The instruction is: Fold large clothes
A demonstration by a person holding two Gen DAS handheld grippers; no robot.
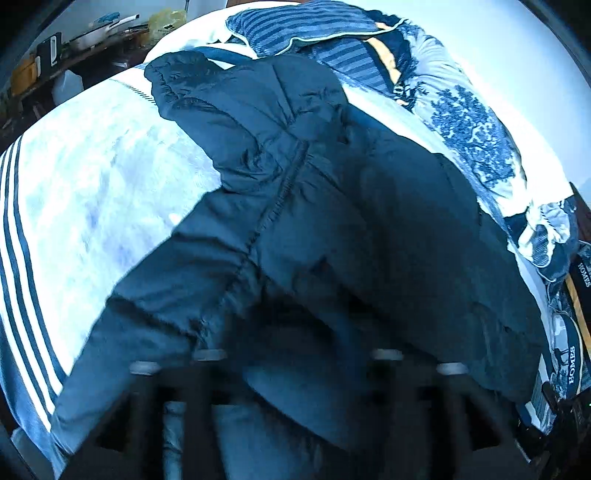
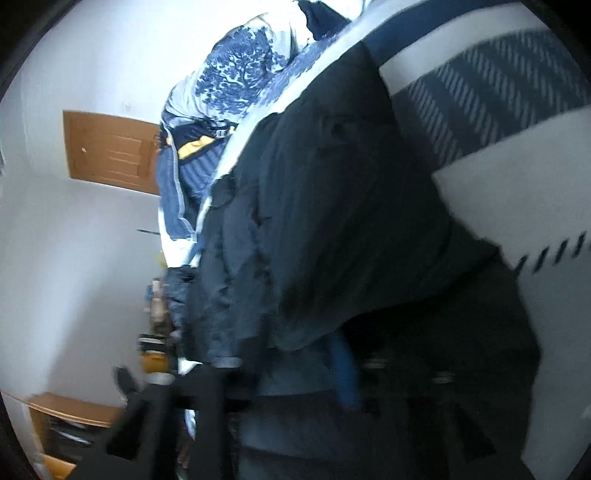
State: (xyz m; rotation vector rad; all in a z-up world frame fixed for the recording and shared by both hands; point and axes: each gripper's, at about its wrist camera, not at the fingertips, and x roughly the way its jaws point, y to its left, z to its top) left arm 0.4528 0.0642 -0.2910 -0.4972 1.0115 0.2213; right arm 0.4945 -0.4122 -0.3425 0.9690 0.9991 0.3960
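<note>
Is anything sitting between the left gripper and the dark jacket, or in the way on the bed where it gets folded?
Nothing visible separates them: the dark jacket drapes right over the left gripper, hiding its fingertips. The white bedspread beside the jacket is bare. The patterned quilt lies bunched beyond the jacket, by the wall.

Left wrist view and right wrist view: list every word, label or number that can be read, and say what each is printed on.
"HOMES" on the dark band of the patterned quilt, at the right edge of the left wrist view.
"HOMES" again on the same quilt band, higher up.
Packages on the far shelf: any print is too small and blurred to read.
Dark jacket: no readable label.
Right wrist view: no readable text.
</note>
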